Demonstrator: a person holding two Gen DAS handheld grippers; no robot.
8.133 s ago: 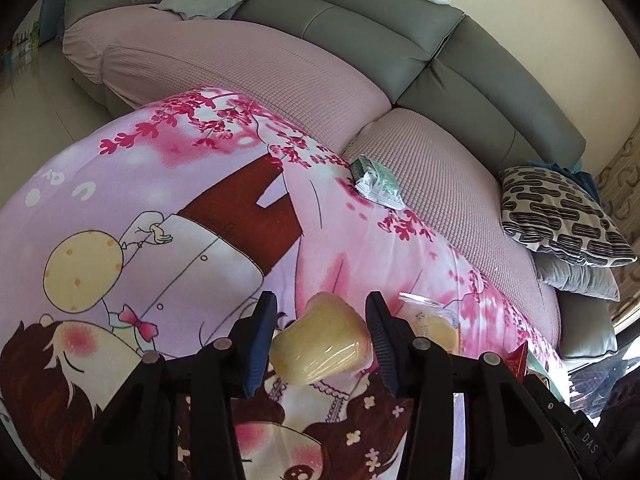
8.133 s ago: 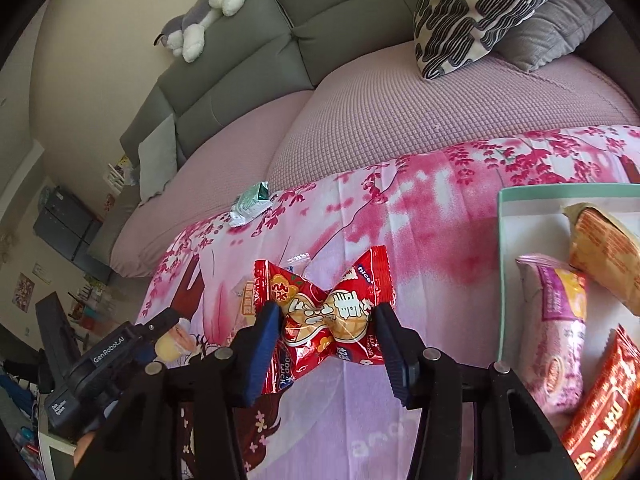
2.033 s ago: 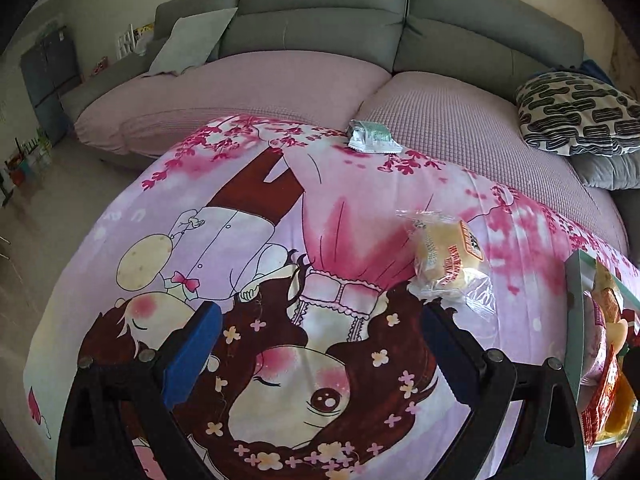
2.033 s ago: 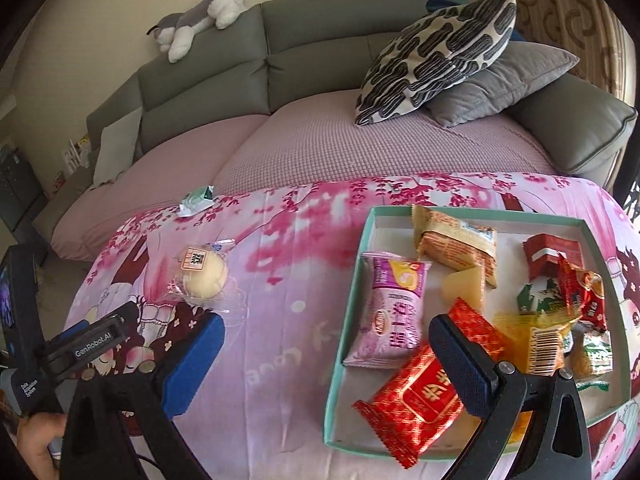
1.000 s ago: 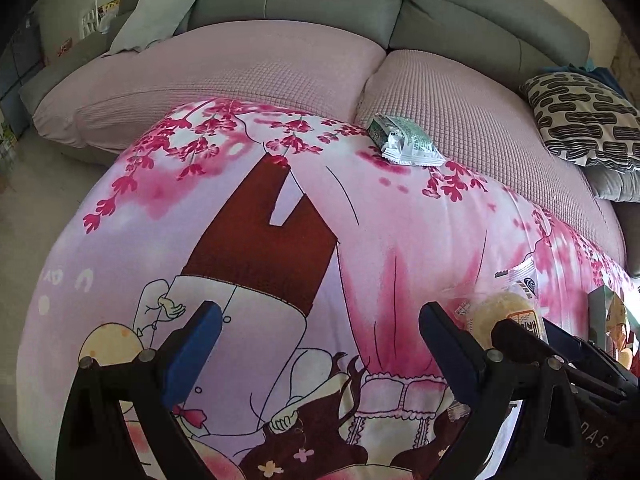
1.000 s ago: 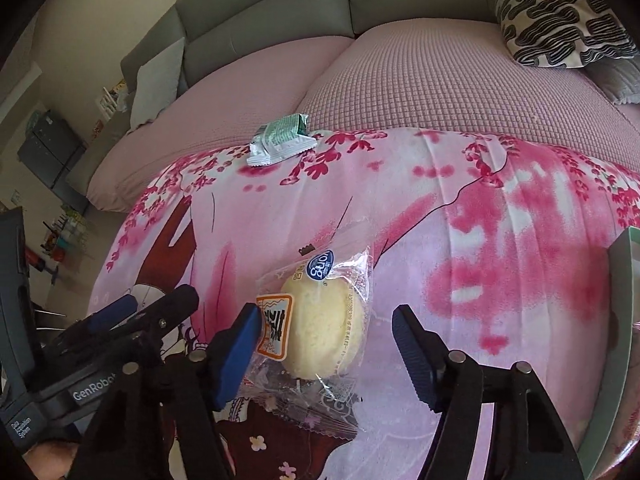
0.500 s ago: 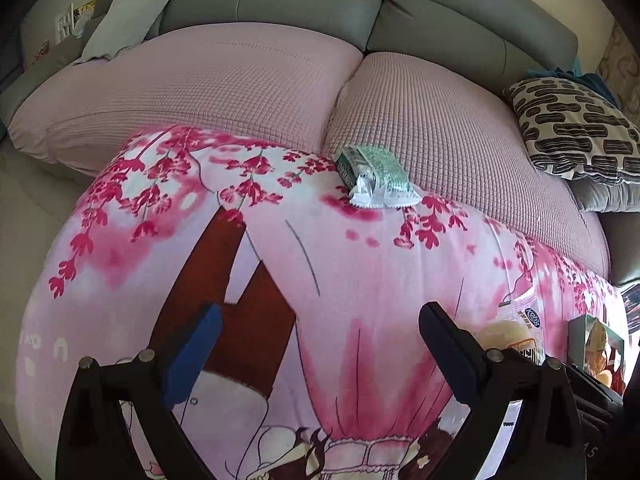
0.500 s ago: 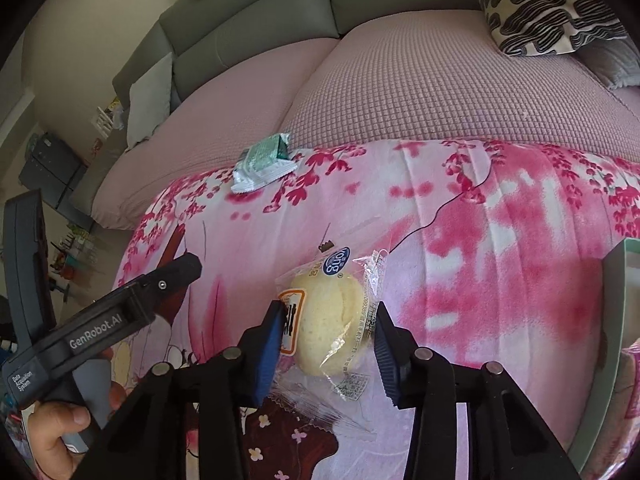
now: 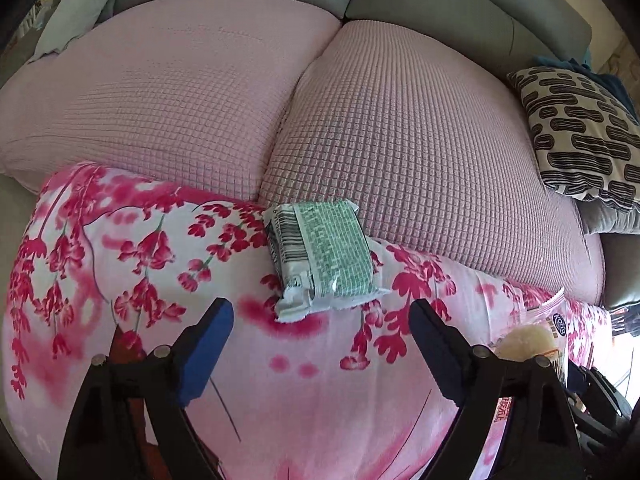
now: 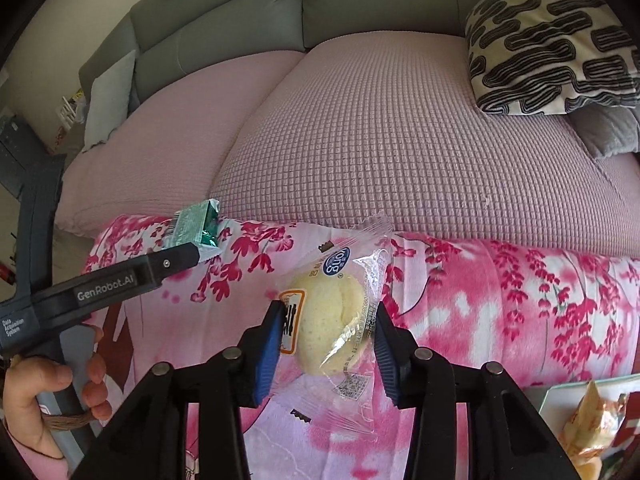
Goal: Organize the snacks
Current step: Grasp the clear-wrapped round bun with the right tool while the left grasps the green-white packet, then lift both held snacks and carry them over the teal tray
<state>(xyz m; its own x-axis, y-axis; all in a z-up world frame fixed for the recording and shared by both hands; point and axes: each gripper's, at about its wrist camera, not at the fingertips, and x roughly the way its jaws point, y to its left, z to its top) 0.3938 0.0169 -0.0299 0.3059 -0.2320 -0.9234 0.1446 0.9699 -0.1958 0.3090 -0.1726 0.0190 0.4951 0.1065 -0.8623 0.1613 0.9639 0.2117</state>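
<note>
A green and white snack packet [image 9: 326, 258] lies at the far edge of the pink flowered cloth [image 9: 120, 264], against the sofa seat. My left gripper [image 9: 320, 320] hovers just short of it; its jaws are closing, with nothing pressed between them. My right gripper [image 10: 326, 314] is shut on a clear-wrapped yellow bun [image 10: 330, 314], held a little above the cloth. That bun [image 9: 528, 342] also shows at the right edge of the left wrist view. In the right wrist view the green packet [image 10: 194, 228] sits behind the left gripper's finger [image 10: 176, 262].
The pink quilted sofa seat [image 9: 400, 120] rises right behind the cloth, with a black-patterned pillow [image 10: 548, 44] on its right. A corner of the teal snack tray [image 10: 560, 394] with wrapped snacks shows at lower right. A person's hand [image 10: 36, 396] holds the left gripper's handle.
My left gripper moved toward the green packet and its jaws narrowed. My right gripper shut on the wrapped bun and raised it off the cloth.
</note>
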